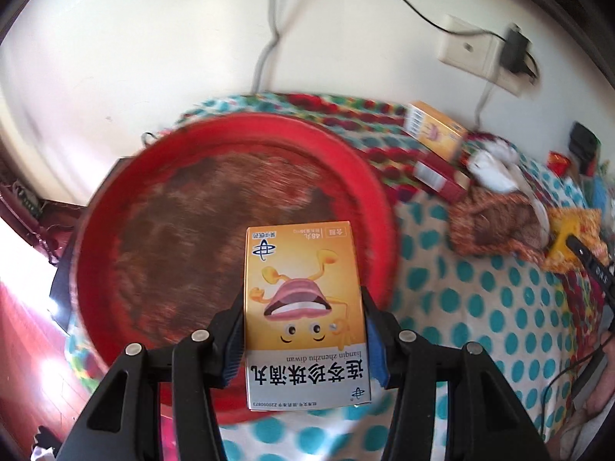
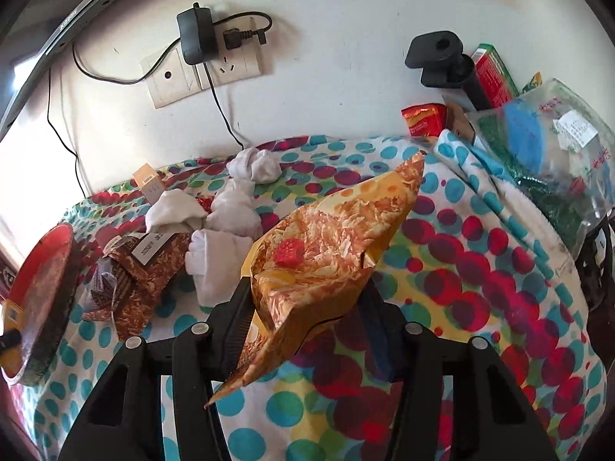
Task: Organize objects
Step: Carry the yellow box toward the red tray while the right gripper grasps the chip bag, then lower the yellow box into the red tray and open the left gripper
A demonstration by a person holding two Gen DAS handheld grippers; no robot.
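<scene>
From my left view, the red tray [image 1: 346,161] lies bare at twelve o'clock, with boxes [image 1: 436,130] stacked at two. On the right, white socks [image 2: 230,211] and brown packets [image 2: 150,269] crowd ten o'clock, a plastic bag [image 2: 557,146] blocks two, and open dotted cloth [image 2: 461,288] spreads toward three.

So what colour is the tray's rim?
Red; the tray shows best in the left wrist view.

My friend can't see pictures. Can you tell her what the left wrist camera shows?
The left hand-held gripper holds a yellow medicine box with a cartoon mouth, above a round red tray. The tray sits on a polka-dot cloth, and farther back lie another yellow box and a red box.
</scene>
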